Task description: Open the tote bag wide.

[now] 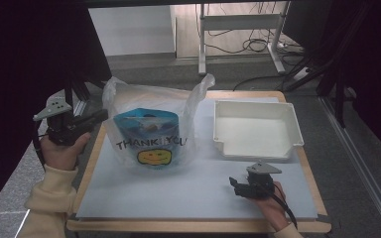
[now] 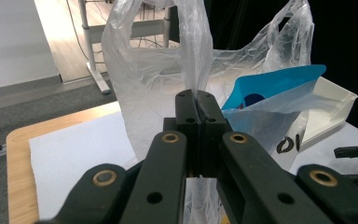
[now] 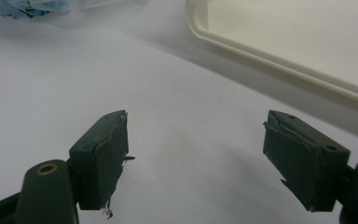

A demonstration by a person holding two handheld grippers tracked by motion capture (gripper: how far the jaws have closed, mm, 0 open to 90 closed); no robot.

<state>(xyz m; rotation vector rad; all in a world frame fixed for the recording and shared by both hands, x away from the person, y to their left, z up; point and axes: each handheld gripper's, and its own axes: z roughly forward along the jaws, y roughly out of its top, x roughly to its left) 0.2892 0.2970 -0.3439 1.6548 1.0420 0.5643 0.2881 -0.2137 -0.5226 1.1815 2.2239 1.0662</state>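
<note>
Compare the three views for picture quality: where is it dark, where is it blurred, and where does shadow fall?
High view: surroundings nearly black, the plastic bag and white tray evenly lit. Left gripper view: the left hand-held gripper, shut on the bag's handle, is sharp; the background is softer. Right gripper view: the right hand-held gripper is open, casting soft shadow on the white sheet; the tray rim is slightly blurred.
</note>
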